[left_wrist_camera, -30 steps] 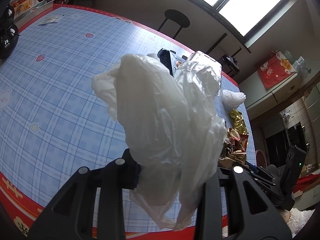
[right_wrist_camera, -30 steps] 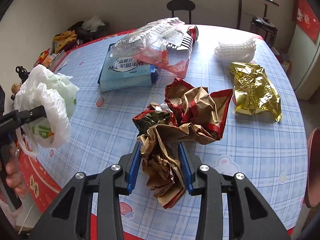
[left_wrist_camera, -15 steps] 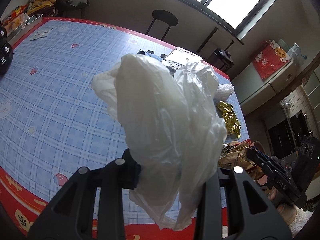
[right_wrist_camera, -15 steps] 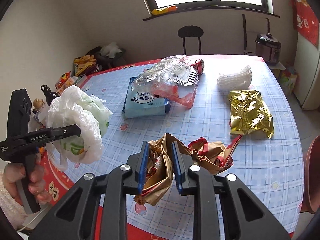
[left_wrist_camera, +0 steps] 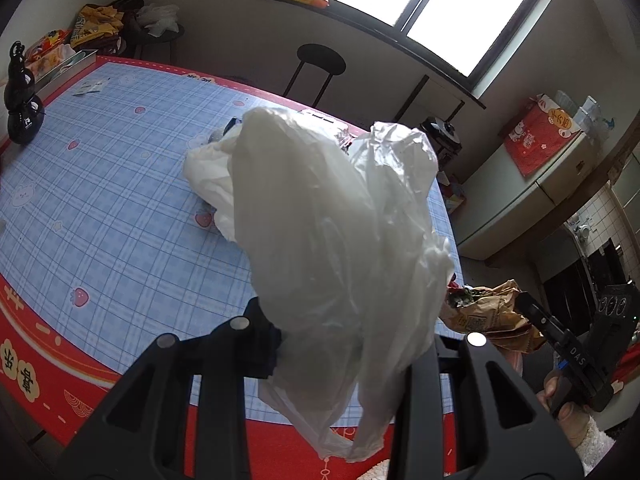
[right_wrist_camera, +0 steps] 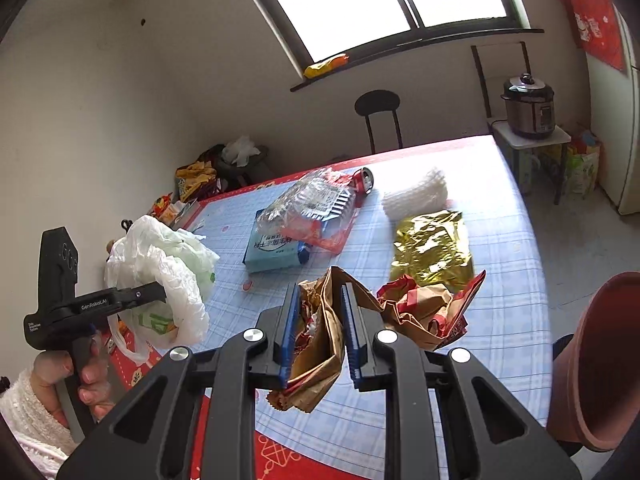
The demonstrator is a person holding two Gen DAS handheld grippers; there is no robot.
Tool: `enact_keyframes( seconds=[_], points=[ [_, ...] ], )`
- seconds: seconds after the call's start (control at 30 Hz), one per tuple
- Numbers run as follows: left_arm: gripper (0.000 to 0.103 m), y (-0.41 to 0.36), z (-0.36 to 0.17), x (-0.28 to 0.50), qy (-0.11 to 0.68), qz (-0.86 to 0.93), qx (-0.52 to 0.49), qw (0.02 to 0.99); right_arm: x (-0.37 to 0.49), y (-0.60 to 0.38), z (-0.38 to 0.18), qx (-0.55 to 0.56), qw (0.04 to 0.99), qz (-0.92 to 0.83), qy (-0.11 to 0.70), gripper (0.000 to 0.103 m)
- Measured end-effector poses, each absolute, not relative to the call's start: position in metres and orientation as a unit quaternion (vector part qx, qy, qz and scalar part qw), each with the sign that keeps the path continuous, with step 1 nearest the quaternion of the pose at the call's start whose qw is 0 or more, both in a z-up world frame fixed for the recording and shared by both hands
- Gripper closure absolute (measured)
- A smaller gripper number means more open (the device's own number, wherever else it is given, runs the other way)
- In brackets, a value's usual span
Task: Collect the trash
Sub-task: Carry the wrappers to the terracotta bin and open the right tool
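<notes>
Worktop [right_wrist_camera: 500,240] wore a glossy blue plaid cloth with a red border, under a bright window. Left hand-held gripper [left_wrist_camera: 352,344] pinched a thin, crinkly, translucent white plastic bag [left_wrist_camera: 332,240], ballooned up and blocking most of the left wrist view. Right hand-held gripper [right_wrist_camera: 320,332], blue ribbed pads, was clamped on a crumpled brown paper bag [right_wrist_camera: 320,344] with red trim, stiff creases, its far part trailing to the right. A second ago the paper bag lay on the cloth with the jaws wider around it; now it was off the surface and the jaws had narrowed onto it. The white bag's grip looked unchanged, and more far wall and window showed in both views. On the cloth beyond: a flat gold foil wrapper [right_wrist_camera: 432,248], white foam netting [right_wrist_camera: 416,196], a blue tissue pack [right_wrist_camera: 276,252] under a clear crinkled plastic tray [right_wrist_camera: 312,204]. A terracotta-coloured pot rim [right_wrist_camera: 592,360] cut into the right edge; a black stool [right_wrist_camera: 378,116] stood past the table.
</notes>
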State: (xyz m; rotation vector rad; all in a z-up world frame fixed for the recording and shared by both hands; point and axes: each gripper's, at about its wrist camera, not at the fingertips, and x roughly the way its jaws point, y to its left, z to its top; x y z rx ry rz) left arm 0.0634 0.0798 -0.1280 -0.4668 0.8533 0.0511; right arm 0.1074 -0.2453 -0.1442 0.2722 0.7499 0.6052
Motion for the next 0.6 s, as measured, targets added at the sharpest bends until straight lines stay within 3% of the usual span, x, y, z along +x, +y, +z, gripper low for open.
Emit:
enact_keyframes(
  seconds=[0.23,0.6],
  points=[
    [0.069,0.014,-0.117,0.080,0.409,-0.010,-0.214,0.887,0.115,-0.362,-0.146,0.141,0.910,0.186,0.342,0.084],
    [0.069,-0.066,-0.125,0.114,0.435,-0.066,-0.184,0.879,0.131,-0.503,-0.206,0.190,0.906,0.034,0.377,0.084]
  ],
)
